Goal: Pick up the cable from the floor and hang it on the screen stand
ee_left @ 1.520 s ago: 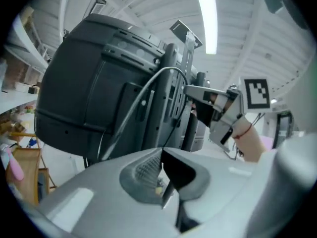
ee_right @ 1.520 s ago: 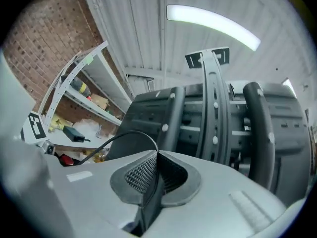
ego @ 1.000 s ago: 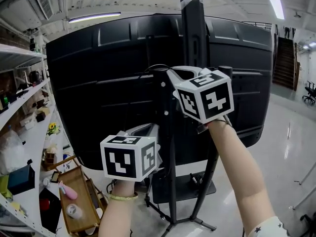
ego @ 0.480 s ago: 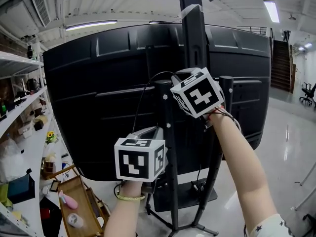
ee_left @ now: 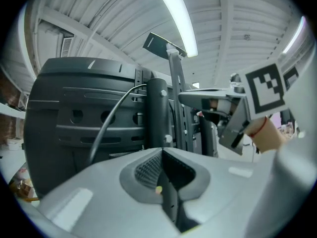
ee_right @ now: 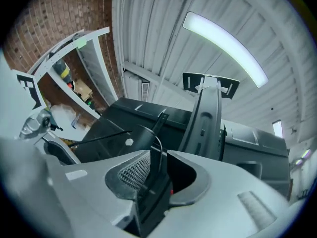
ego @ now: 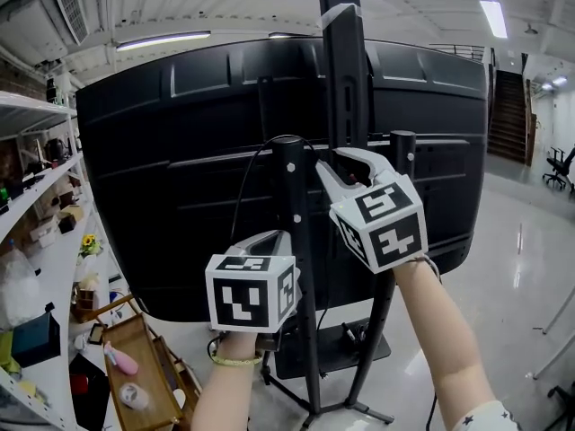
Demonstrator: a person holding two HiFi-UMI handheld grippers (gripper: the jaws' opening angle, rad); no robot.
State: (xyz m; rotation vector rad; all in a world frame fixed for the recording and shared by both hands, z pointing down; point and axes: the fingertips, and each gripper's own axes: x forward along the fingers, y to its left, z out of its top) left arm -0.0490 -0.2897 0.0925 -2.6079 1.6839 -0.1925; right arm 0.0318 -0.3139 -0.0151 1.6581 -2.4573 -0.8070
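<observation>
The cable point(ego: 244, 189) is judged light, thin and limp. It bends under its own weight and takes whatever curve its support gives it, so it should hold no shape once let go. Its smooth black jacket may slide across the rounded post top if the two hanging sides are unequal. A thin strand like this can also slip out from between flat pads unless it lies square across them. The best place to take hold looks like the free run just below the post top, on the left side. There it hangs clear of the screen point(ego: 171, 160), and a pull would settle the loop further over the post. It does not look fragile, though a sharp tug could drag the loop off.

In the head view the cable is a fine black line that arcs over the top of the stand's left post point(ego: 292, 241). It then drops down and to the left across the back of the screen, toward the left claw point(ego: 272, 238). Its lower end is hidden behind that gripper.

The right claw point(ego: 329, 160) sits just right of the post top and its jaws are opening. In the right gripper view a strand of cable curves between the pads point(ee_right: 134, 171), which no longer press on it. In the left gripper view the left claw's jaws stand together with nothing seen between them, and the cable point(ee_left: 105, 127) runs down past them on the left.
</observation>
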